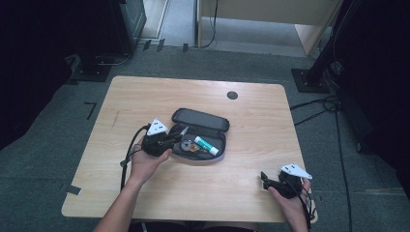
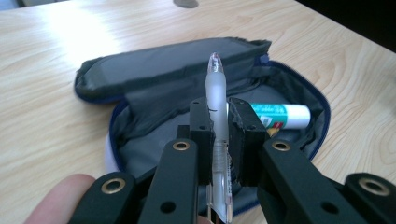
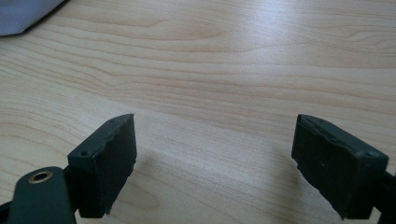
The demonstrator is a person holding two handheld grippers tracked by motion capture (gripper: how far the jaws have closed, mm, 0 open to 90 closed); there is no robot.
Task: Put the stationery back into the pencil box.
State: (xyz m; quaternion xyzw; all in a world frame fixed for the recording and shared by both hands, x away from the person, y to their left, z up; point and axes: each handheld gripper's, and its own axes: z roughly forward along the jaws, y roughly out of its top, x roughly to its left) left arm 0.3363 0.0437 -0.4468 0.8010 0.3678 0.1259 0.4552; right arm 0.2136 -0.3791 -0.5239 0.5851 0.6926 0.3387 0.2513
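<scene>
An open dark grey pencil case (image 1: 199, 121) (image 2: 154, 88) lies in the middle of the wooden table (image 1: 145, 96), its lid folded back. Inside rest a white and green glue stick (image 1: 206, 145) (image 2: 280, 115) and a small round object (image 1: 186, 145). My left gripper (image 1: 170, 140) (image 2: 219, 123) is shut on a frosted clear pen (image 2: 217, 107), held over the case's left end with its tip pointing away. My right gripper (image 1: 266, 179) (image 3: 215, 158) stands open over bare wood near the table's front right corner, nothing between its jaws.
A round cable hole (image 1: 232, 94) (image 2: 187, 3) sits near the table's far edge. Cables (image 1: 128, 154) trail from both grippers. A grey corner of the pencil case (image 3: 23, 14) shows at the upper left of the right gripper view. Dark stands and carpet surround the table.
</scene>
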